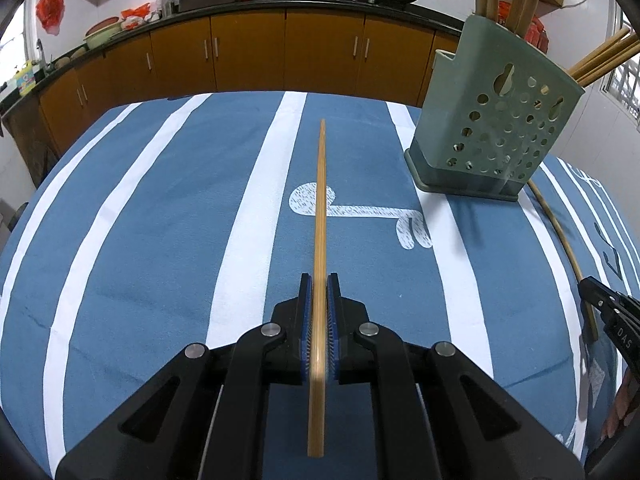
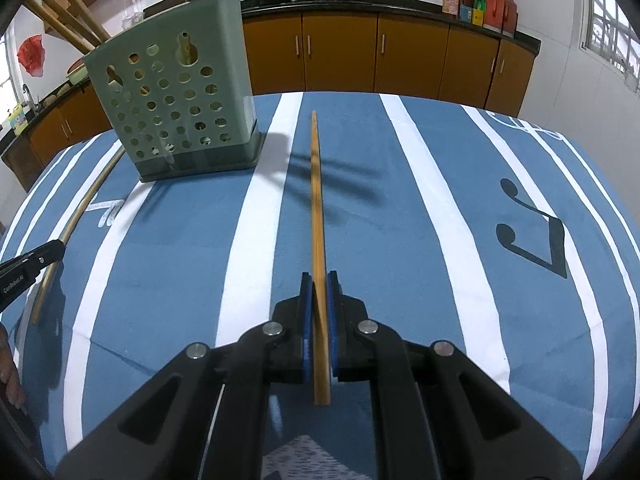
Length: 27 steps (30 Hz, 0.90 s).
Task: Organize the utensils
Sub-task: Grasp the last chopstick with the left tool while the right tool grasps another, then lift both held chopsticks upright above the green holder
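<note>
- Left gripper (image 1: 319,286) is clamped on a slim, pale bamboo chopstick (image 1: 320,208), its long axis running forward along the fingers, thin tip ahead, above the blue striped tablecloth (image 1: 160,220).
- Between the grippers stands the green perforated utensil holder (image 1: 492,120), upright, with sticks inside.
- Right gripper (image 2: 319,285) pinches a second chopstick (image 2: 317,200), likewise pointing forward, tip leaning slightly left.

On the tabletop (image 1: 140,240) the utensil holder (image 1: 492,120) stands between the 2 claws, ahead of them. Each claw, left (image 1: 319,292) and right (image 2: 319,292), has 1 chopstick (image 1: 320,208) (image 2: 317,200) between its pads, pointing forward above the cloth. More chopsticks (image 1: 600,60) stand in the holder.
</note>
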Each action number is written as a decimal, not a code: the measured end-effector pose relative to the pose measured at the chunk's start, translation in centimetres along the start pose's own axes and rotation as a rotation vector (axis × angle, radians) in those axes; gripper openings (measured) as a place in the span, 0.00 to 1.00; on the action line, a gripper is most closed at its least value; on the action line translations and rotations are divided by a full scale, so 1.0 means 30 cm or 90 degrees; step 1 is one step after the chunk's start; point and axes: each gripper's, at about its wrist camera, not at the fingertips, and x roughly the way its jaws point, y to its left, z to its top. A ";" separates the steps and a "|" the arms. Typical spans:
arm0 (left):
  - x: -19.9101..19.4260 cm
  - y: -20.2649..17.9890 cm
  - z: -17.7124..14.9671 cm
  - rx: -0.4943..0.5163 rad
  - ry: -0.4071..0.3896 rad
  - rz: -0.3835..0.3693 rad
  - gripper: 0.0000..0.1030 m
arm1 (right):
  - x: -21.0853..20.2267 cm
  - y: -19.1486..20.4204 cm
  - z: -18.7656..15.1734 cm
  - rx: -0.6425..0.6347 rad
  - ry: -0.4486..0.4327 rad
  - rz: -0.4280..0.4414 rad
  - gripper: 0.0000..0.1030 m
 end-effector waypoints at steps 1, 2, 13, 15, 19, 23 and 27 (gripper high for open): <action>0.000 0.000 0.000 0.000 0.000 0.001 0.09 | 0.000 0.000 0.000 -0.001 0.000 -0.001 0.09; 0.000 -0.002 0.000 0.002 0.000 0.002 0.09 | 0.000 0.001 0.000 -0.002 0.000 -0.002 0.09; 0.005 -0.005 -0.002 0.007 0.000 0.006 0.10 | 0.001 -0.003 0.001 0.001 0.000 0.001 0.09; 0.004 -0.005 -0.003 0.006 0.000 0.005 0.10 | 0.000 -0.004 0.001 0.002 0.000 0.002 0.10; 0.003 -0.006 -0.002 0.004 0.000 0.004 0.10 | 0.000 -0.005 0.001 0.003 0.000 0.003 0.10; 0.003 -0.006 -0.001 0.003 0.000 0.003 0.10 | 0.000 -0.005 0.001 0.004 0.000 0.004 0.10; 0.003 -0.005 -0.001 0.003 0.000 0.004 0.10 | 0.001 -0.007 0.001 0.004 0.001 0.004 0.10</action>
